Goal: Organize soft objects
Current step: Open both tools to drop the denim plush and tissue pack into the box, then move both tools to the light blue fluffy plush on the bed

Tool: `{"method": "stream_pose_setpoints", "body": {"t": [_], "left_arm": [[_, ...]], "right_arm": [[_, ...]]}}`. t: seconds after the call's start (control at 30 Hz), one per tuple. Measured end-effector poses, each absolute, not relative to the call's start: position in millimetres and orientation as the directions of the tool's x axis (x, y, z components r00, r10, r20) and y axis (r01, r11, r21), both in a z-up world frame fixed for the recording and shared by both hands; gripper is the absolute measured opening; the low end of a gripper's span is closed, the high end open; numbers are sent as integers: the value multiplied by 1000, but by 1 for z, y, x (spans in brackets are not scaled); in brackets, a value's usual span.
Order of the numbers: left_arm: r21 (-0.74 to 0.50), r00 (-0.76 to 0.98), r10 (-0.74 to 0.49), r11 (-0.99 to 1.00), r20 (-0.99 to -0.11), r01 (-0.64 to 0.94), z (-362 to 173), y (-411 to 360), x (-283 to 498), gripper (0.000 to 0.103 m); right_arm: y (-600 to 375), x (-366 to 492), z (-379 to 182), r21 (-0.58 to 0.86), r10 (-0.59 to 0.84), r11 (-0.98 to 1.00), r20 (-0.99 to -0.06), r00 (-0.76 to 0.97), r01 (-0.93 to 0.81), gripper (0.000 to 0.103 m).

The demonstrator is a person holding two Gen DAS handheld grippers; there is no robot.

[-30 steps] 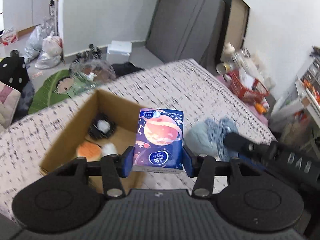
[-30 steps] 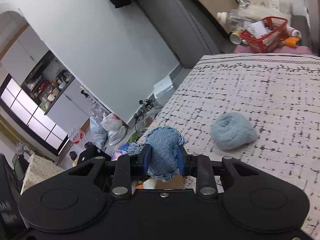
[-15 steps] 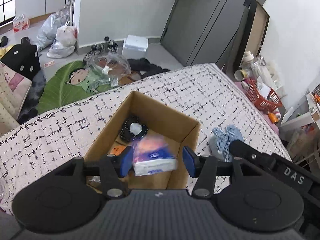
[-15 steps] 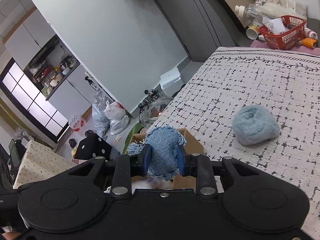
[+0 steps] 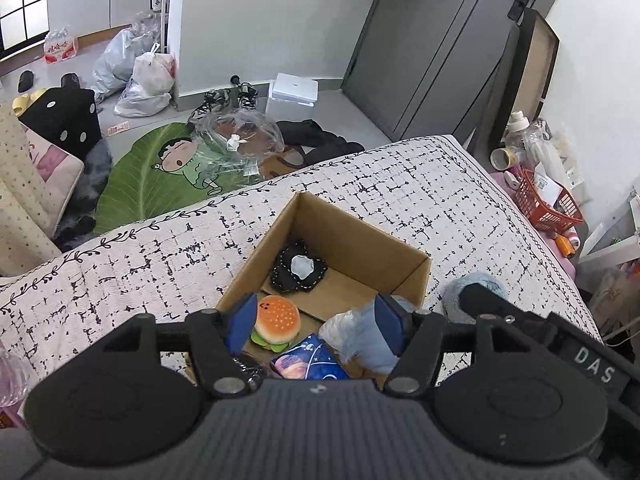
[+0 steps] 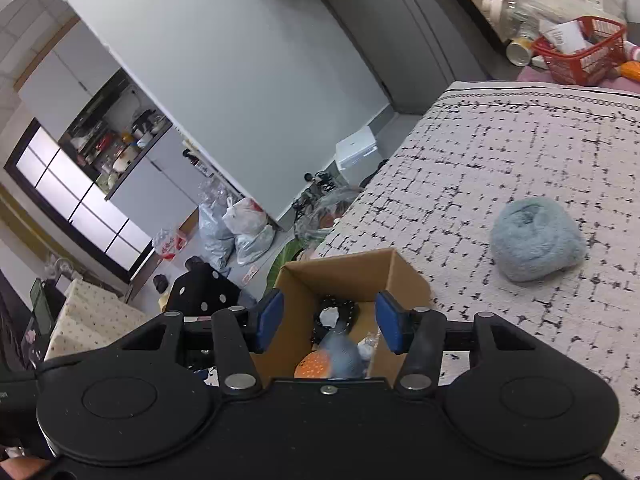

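On the bed at 2 o'clock of the cardboard box, fluffy blue ball left: light, squashy, non-fragile, pinch mid-bulge w/ right gripper; both grippers' fingers spread, empty, left gripper incl.

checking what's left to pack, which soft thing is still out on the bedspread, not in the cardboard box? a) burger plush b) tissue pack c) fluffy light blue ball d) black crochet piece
c: the fluffy light blue ball lies on the bedspread beside the cardboard box, while the burger plush, tissue pack and black crochet piece sit inside.
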State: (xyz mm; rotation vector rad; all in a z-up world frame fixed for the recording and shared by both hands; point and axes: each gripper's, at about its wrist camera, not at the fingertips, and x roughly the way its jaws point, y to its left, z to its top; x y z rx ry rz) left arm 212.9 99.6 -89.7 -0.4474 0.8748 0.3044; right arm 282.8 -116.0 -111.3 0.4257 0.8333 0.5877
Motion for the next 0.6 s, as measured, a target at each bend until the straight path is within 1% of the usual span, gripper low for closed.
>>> {"method": "stream_pose_setpoints", "body": {"t": [0.1, 0.17, 0.23, 0.3, 0.6], "left_arm": [[-241, 609, 83, 870, -789, -430, -88, 95, 215, 64], [-238, 610, 83, 873, -788, -427, -88, 90, 217, 64], [-234, 614, 83, 878, -785, -418, -88, 83, 220, 67], [-229, 615, 83, 882, -784, -411, -88, 75, 223, 68], [-223, 614, 44, 909, -788, -352, -94, 28, 249, 69]], "right_arm": [[-127, 282, -108, 569, 617, 773, -573, 539, -280, 57], [-135, 281, -104, 549, 593, 792, -587, 551, -268, 66], [-146, 281, -100, 534, 567, 809, -600, 565, -246, 69], [-159, 285, -98, 539, 556, 813, -607, 567, -220, 70], [-213, 307, -101, 516, 503, 844, -661, 556, -150, 70]]}}
